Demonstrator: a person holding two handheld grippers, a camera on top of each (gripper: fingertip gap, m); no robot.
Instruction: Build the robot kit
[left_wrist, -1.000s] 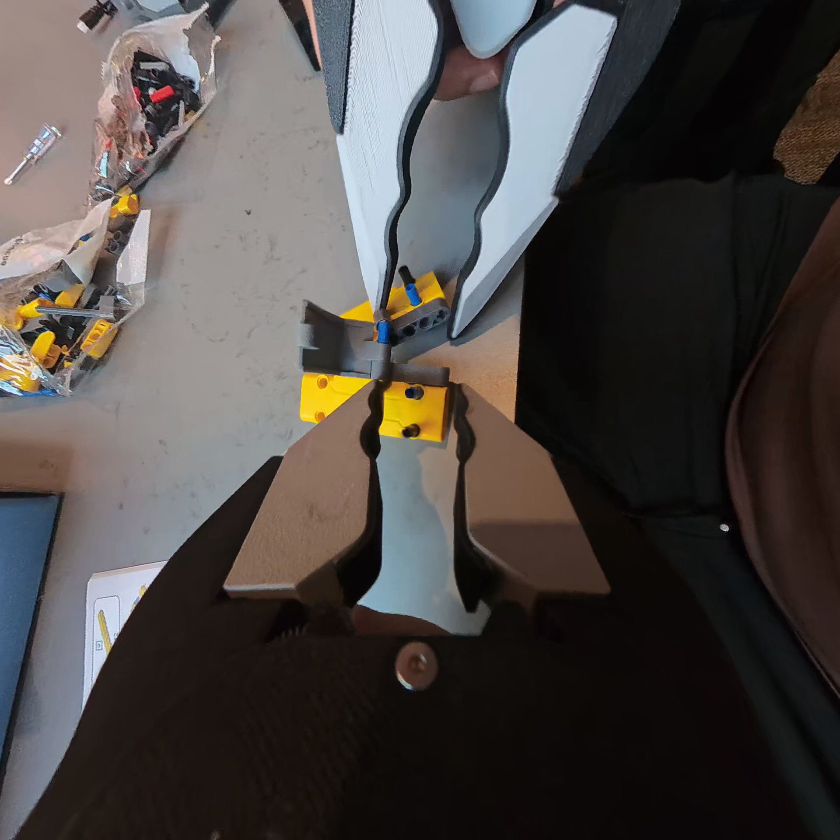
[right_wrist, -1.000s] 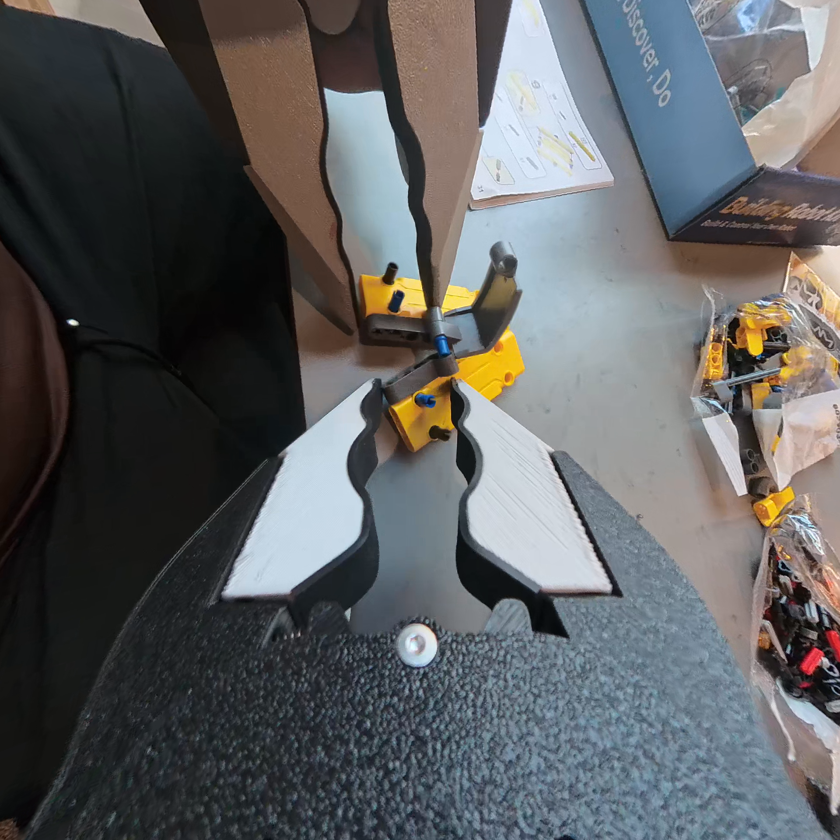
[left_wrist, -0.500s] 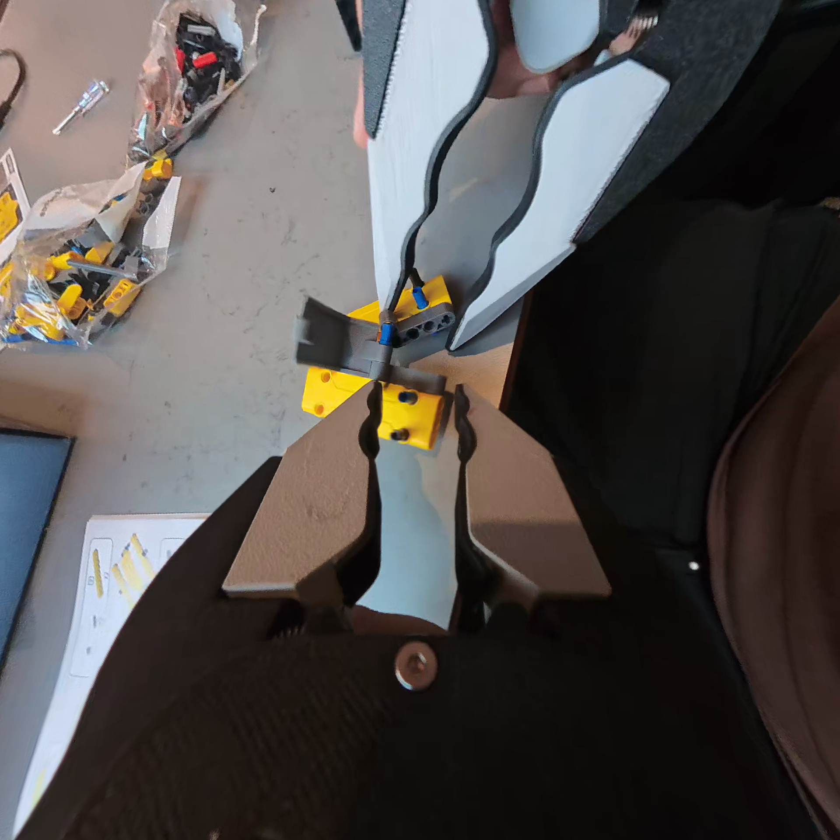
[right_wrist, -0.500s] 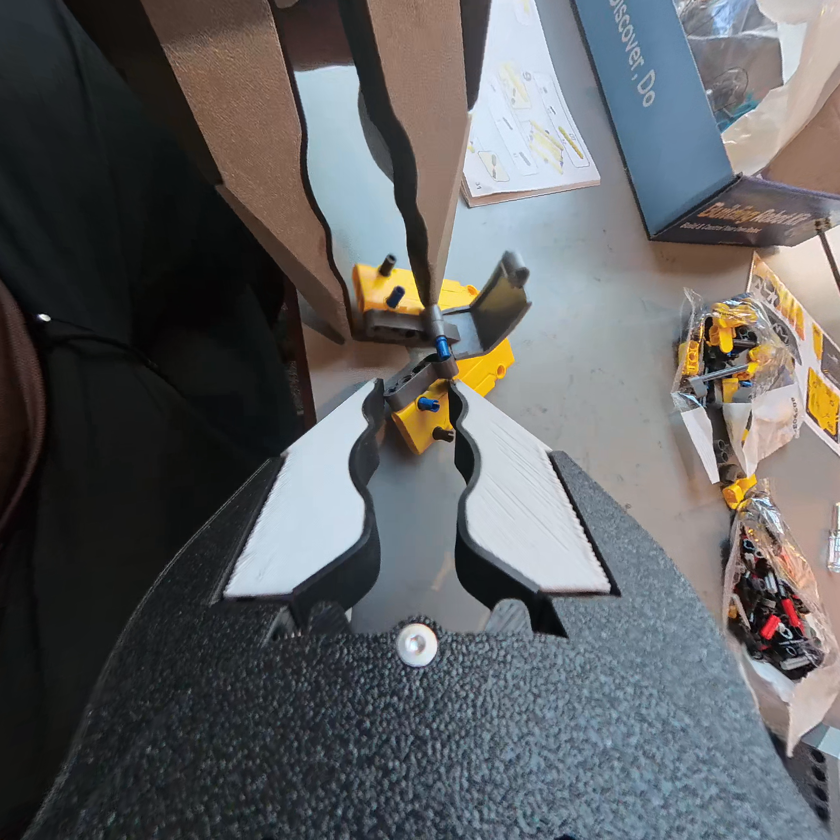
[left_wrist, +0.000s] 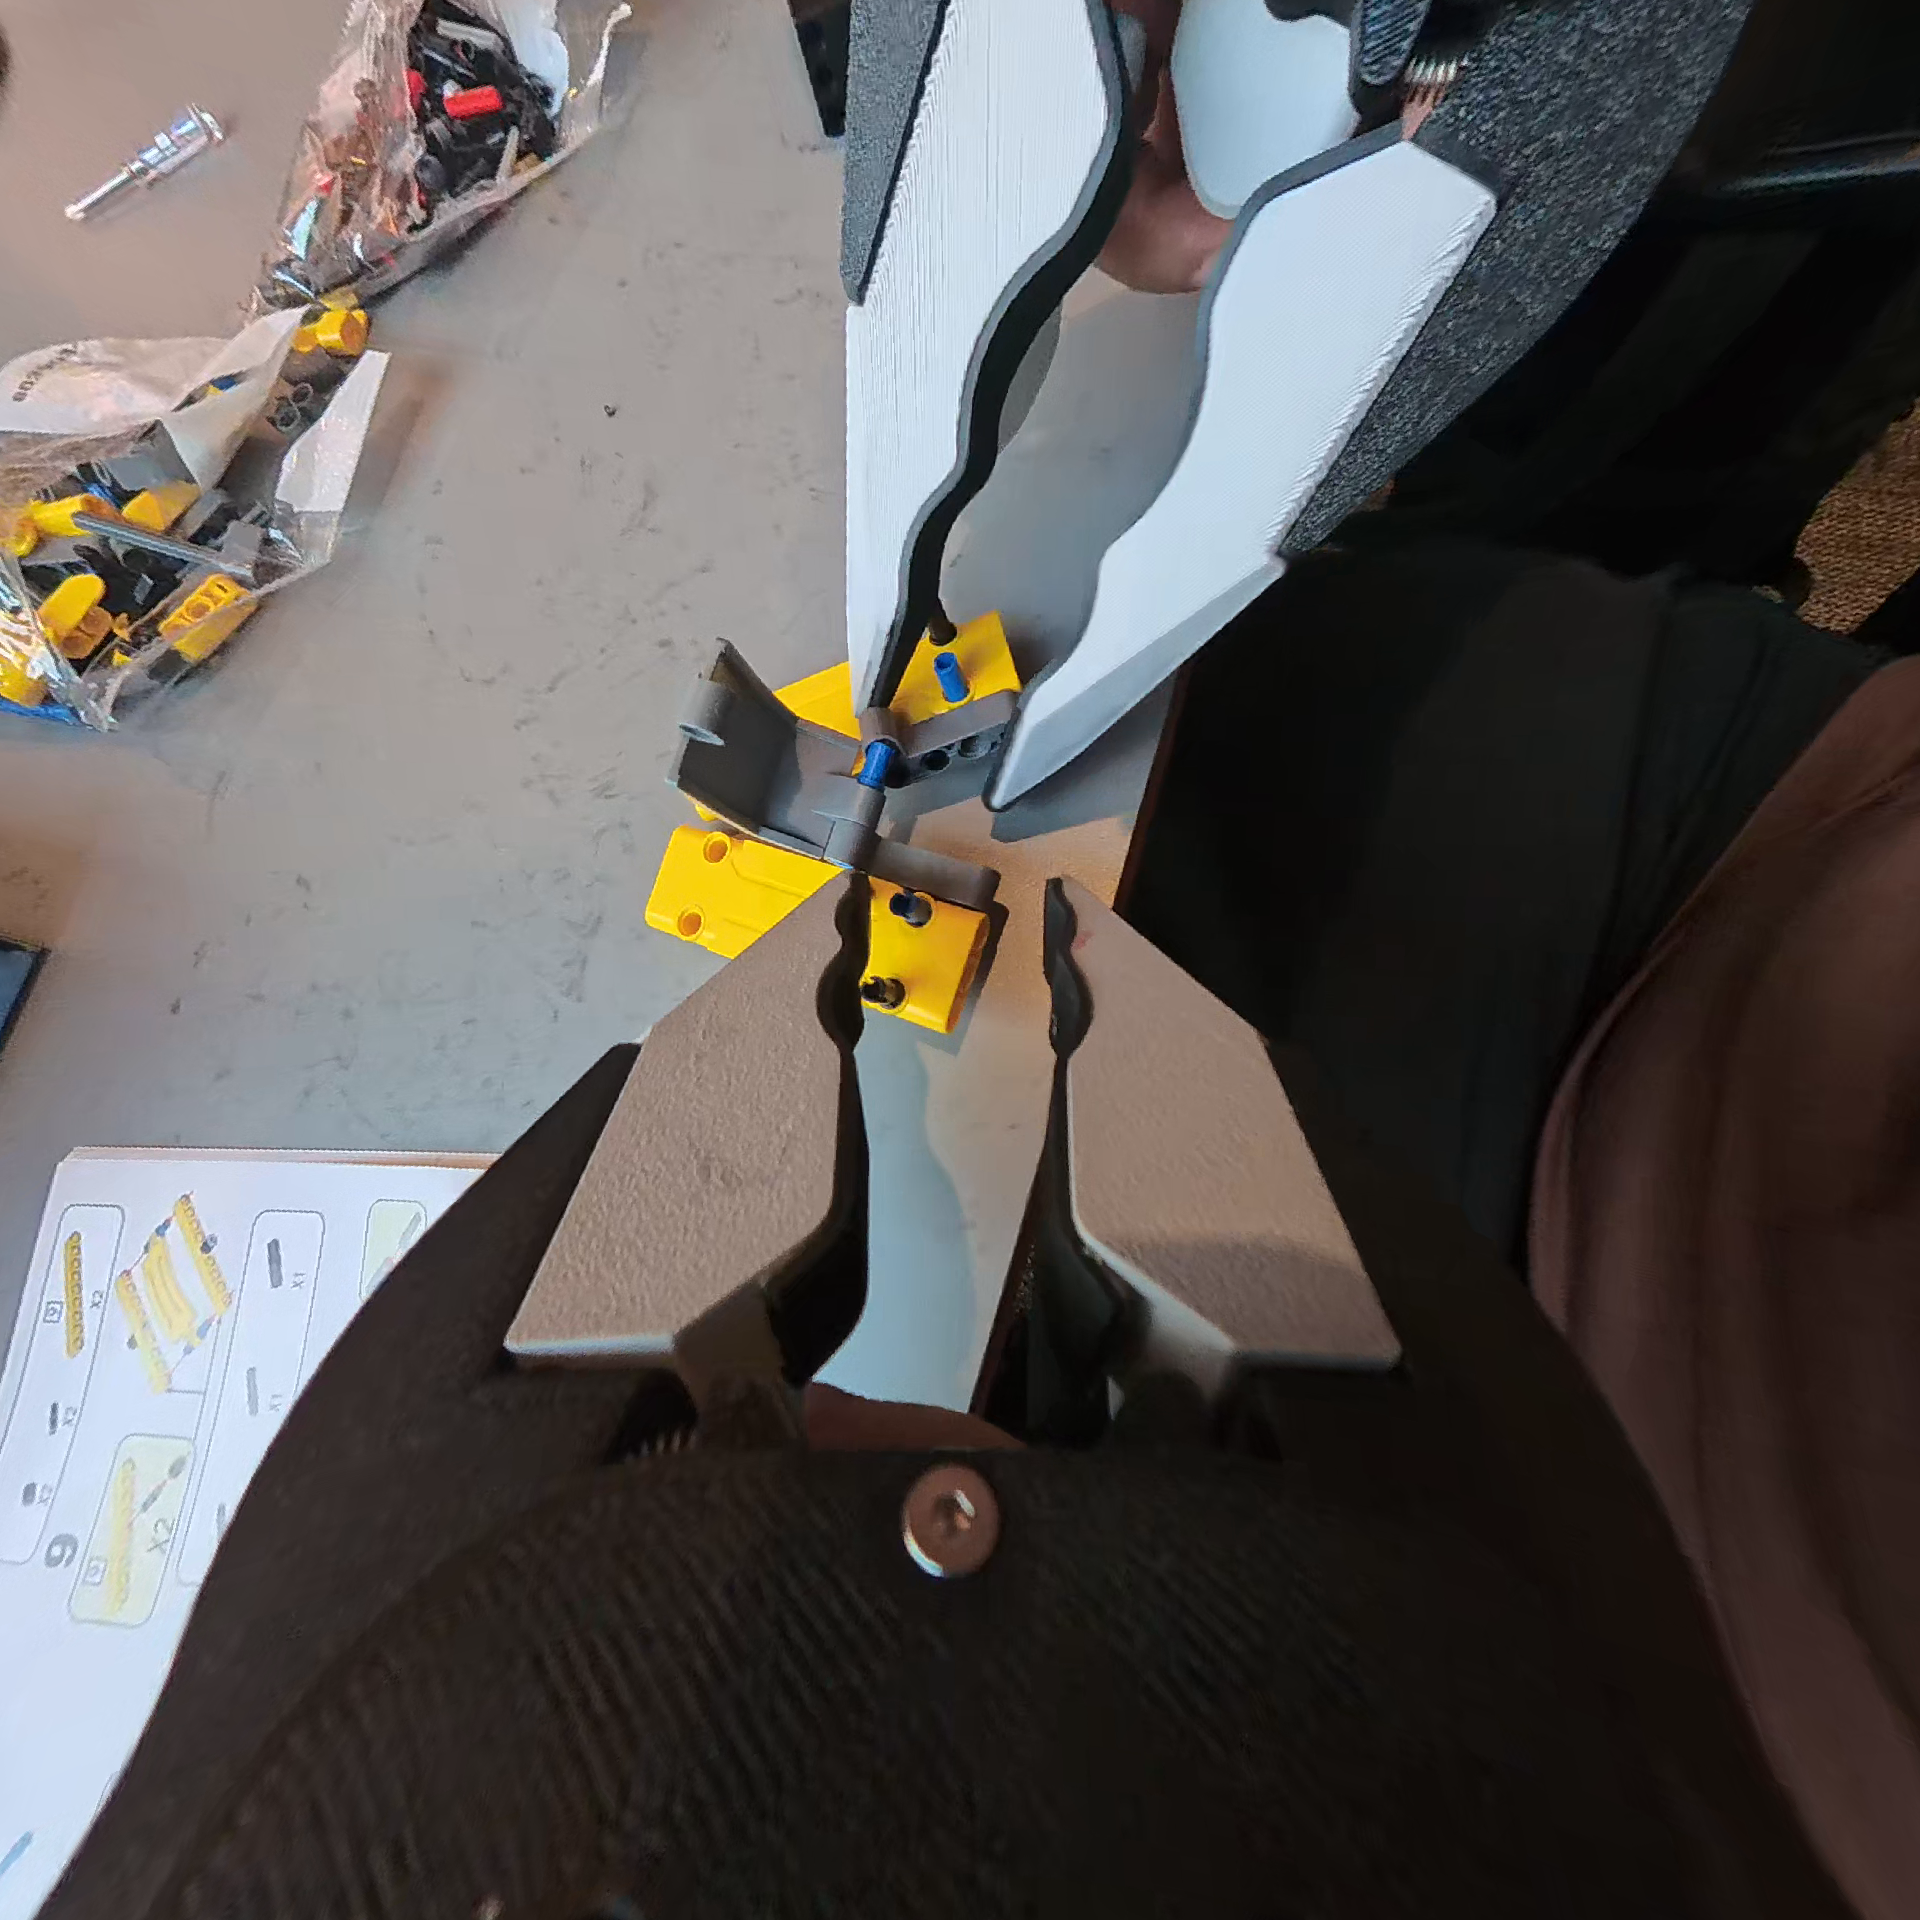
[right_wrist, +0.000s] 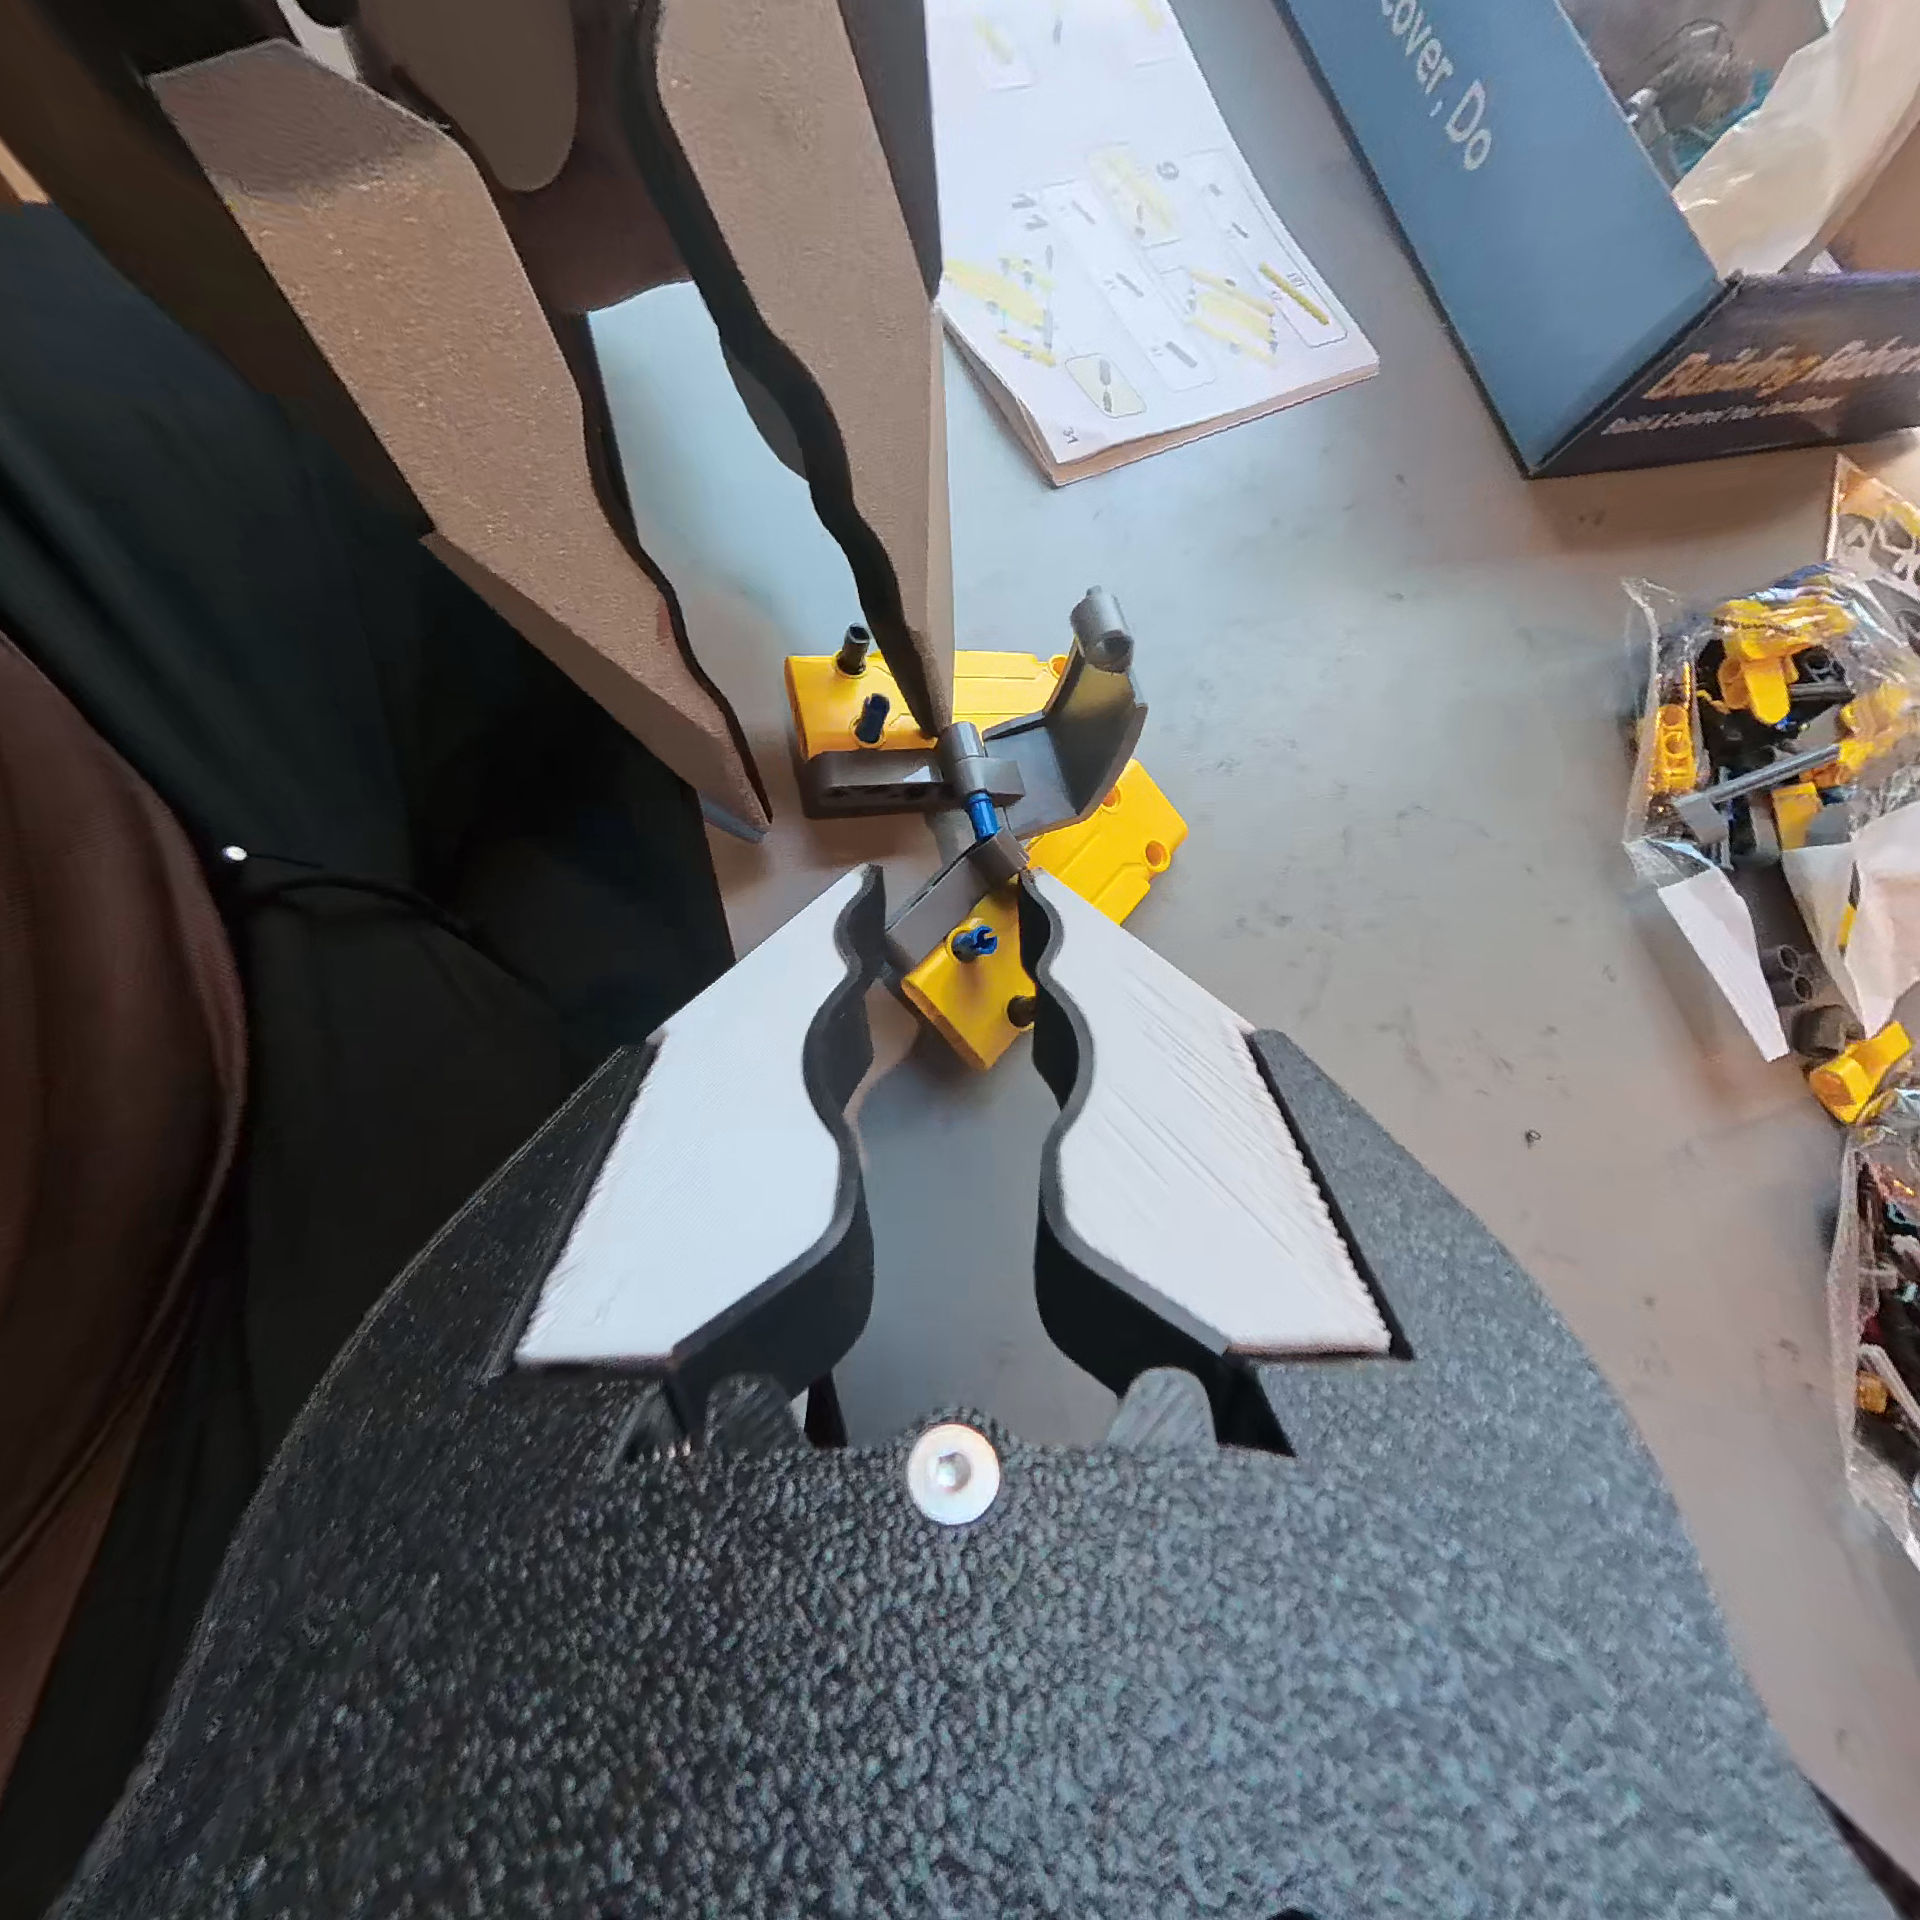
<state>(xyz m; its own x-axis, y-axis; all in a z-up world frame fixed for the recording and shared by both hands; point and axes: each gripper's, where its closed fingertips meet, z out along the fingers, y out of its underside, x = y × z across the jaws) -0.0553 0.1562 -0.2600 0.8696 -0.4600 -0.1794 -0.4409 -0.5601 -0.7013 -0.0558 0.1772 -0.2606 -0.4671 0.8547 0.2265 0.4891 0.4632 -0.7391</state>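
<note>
My left gripper (left_wrist: 948, 888) has just slackened, jaws parted beside the yellow-and-grey plastic brick assembly (left_wrist: 914, 966). At the assembly's other end, my right gripper (right_wrist: 948, 883) stays clenched on it.

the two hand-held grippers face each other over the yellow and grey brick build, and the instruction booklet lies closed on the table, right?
Not quite: the instruction booklet lies open, its printed pages showing, as the right wrist view shows. The rest holds: the left hand-held gripper and right hand-held gripper face each other over the brick build.
</note>
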